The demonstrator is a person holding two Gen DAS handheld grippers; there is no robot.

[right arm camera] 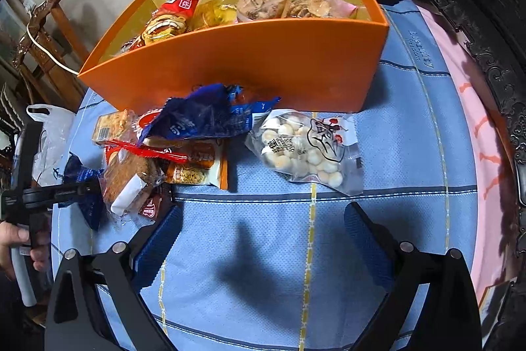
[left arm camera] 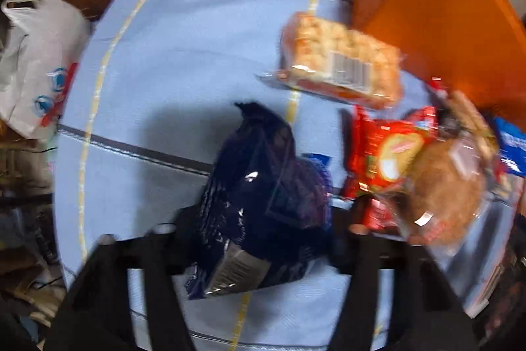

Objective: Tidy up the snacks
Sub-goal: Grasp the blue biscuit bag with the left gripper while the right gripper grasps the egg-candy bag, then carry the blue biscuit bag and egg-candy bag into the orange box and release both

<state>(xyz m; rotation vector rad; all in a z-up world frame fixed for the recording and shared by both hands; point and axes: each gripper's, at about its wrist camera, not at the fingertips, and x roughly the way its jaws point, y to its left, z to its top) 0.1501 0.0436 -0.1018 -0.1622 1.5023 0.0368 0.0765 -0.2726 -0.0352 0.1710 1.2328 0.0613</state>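
— Nearest to us, the left tongs (left arm camera: 263,219) stand straight over the dark blue packet (left arm camera: 259,186), and the jaws look pinched onto its crinkled sides. It's blurred, though, so I can't say how firm the bite is.

— And the right tongs (right arm camera: 263,229)?

— Wide apart, nothing in them, hanging over bare blue cloth near the front edge of the tabletop (right arm camera: 394,153).

— What could spoil it?

— The film is slick and puffy. I'd guess a shallow pinch could slide off on the way up, and the packet would drop back onto the cloth. It also lies just beside the red packet (left arm camera: 381,153) and the clear pack of brown cake (left arm camera: 443,196), so a snagged corner might drag those along.

— Where do the snacks go?

— Presumably into the orange box (right arm camera: 263,61) towards the far edge, already holding several. Its near wall is tall, so a low carry could knock it or push it back.

— Any room to move?

— Plenty on the packet's open side, towards the white plastic bag (left arm camera: 36,61) hanging off the tabletop's edge. The heap fills the stretch in front of the box. The bag of round white biscuits (right arm camera: 302,150) lies apart, on the box's other end.
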